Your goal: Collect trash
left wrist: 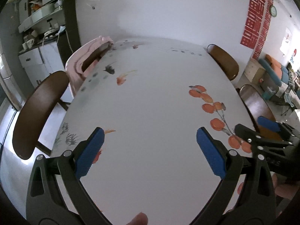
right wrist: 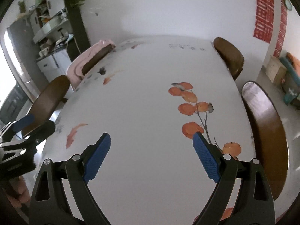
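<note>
While both hover above the painted table (left wrist: pixel 150 103) | left gripper (left wrist: pixel 150 138) jaws spread wide, empty | right gripper (right wrist: pixel 151 144) beside it, likewise wide, empty | trash: none visible on table

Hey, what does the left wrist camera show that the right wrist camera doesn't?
Only the left wrist view shows the right gripper from the side, at its right edge, and a fingertip at the bottom. Only the right wrist view shows the left gripper from the side, plus a grey refrigerator. Both show open blue-padded jaws over the white painted tabletop, brown wooden chairs and red wall hangings. No trash is visible.
</note>
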